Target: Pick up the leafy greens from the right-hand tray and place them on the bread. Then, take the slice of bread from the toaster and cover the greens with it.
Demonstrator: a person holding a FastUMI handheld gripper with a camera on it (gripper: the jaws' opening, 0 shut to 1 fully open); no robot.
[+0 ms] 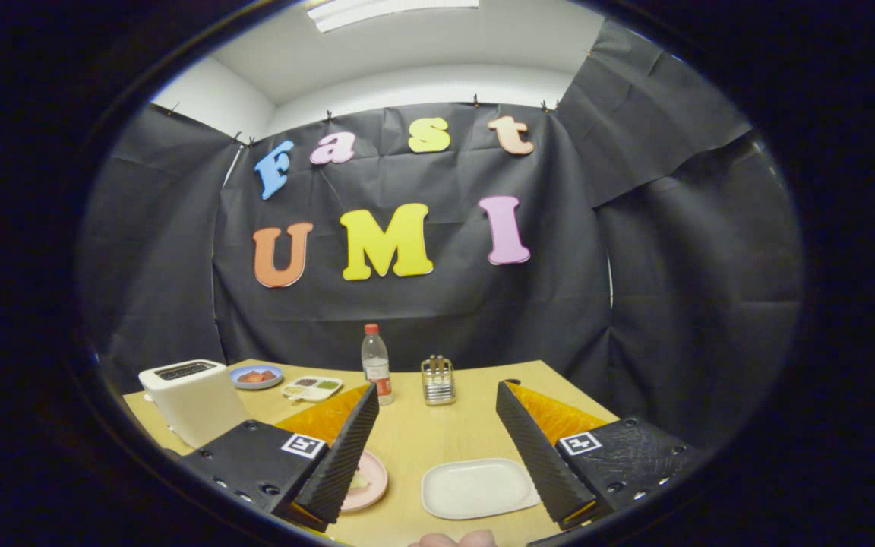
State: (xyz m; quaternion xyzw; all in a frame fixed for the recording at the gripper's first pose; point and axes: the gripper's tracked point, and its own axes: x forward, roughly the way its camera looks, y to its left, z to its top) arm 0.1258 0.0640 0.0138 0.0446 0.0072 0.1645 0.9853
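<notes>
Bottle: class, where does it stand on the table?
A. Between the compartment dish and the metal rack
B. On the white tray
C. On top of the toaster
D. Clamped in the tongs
A: the bottle stands upright between the compartment dish and the metal rack, beyond the open tongs.

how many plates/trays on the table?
4: white tray between the open tongs; pink plate behind one finger; blue plate and divided tray beside the toaster.

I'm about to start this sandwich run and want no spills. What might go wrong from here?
The gripper is open and holding nothing above the table. The bottle stands upright just beyond the fingers and could be tipped by a sweep toward the toaster. The pink plate is partly hidden behind one finger, so placing onto it may be misjudged.
</notes>
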